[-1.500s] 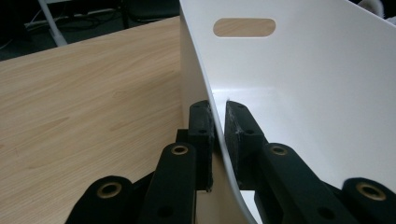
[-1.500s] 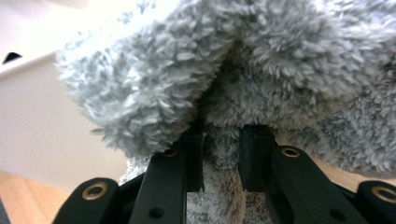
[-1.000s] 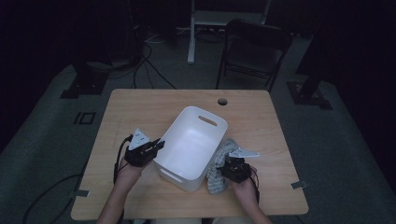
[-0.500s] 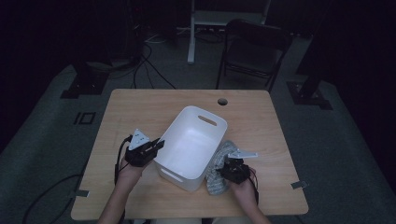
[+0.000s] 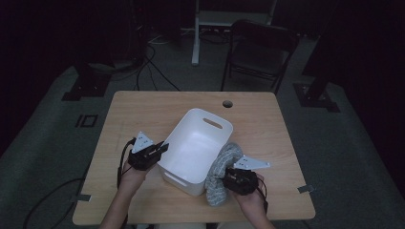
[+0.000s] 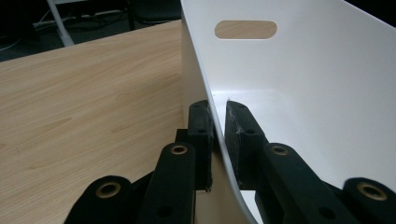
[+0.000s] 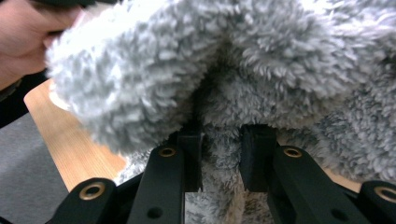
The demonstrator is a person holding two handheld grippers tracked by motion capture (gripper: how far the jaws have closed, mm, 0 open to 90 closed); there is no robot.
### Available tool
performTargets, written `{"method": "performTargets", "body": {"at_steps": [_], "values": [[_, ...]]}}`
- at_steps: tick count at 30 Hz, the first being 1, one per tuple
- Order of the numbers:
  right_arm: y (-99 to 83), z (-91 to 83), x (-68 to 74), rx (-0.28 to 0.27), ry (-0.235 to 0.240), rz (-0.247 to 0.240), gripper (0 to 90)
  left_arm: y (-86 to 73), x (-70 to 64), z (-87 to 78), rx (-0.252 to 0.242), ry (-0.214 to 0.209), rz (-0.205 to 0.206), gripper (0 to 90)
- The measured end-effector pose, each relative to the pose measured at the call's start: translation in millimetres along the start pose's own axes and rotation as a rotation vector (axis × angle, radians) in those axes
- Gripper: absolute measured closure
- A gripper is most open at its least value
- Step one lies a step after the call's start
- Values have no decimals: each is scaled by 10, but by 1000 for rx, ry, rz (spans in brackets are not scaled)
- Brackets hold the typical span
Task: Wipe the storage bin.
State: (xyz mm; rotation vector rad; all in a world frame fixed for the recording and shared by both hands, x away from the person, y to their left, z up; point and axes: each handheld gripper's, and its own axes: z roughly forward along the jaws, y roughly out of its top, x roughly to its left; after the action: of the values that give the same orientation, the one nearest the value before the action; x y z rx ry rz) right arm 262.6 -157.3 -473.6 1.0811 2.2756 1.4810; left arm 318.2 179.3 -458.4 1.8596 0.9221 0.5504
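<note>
A white plastic bin (image 5: 196, 148) with handle slots lies at an angle in the middle of the wooden table (image 5: 143, 112). My left gripper (image 5: 161, 149) is shut on the bin's left wall; in the left gripper view the jaws pinch the thin white rim (image 6: 219, 135) from both sides (image 6: 218, 126). A fluffy grey cloth (image 5: 220, 171) lies against the bin's right side. My right gripper (image 5: 234, 180) is pressed into that cloth (image 7: 243, 84), its jaws closed on a fold of the fleece (image 7: 220, 158).
A black folding chair (image 5: 260, 52) and a white desk leg (image 5: 196, 33) stand on the dark floor beyond the table. The table has a round cable hole (image 5: 227, 103) near its far edge. Cables trail on the floor at the left.
The right gripper and the grey cloth have shifted very slightly toward the bin. The left gripper and the bin stay where they were.
</note>
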Motion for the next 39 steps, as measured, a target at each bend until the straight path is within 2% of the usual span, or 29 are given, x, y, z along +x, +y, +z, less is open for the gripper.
{"method": "performTargets", "body": {"at_steps": [3,6,22,32,35,39], "values": [[-83,92,-46,38,-3,15,734,-1,2,2,-2,-3,-1,807],[-131,142,-98,54,-3,39,734,3,-1,7,-1,2,1,807],[-286,291,-189,103,-25,61,729,2,-7,10,-3,7,-1,806],[-382,404,-273,151,-34,75,720,0,-13,13,-6,6,-2,801],[-463,485,-331,172,-36,85,714,-1,-10,13,-7,4,0,800],[-461,485,-325,179,-41,88,724,-1,-16,14,-8,12,-1,800]]}}
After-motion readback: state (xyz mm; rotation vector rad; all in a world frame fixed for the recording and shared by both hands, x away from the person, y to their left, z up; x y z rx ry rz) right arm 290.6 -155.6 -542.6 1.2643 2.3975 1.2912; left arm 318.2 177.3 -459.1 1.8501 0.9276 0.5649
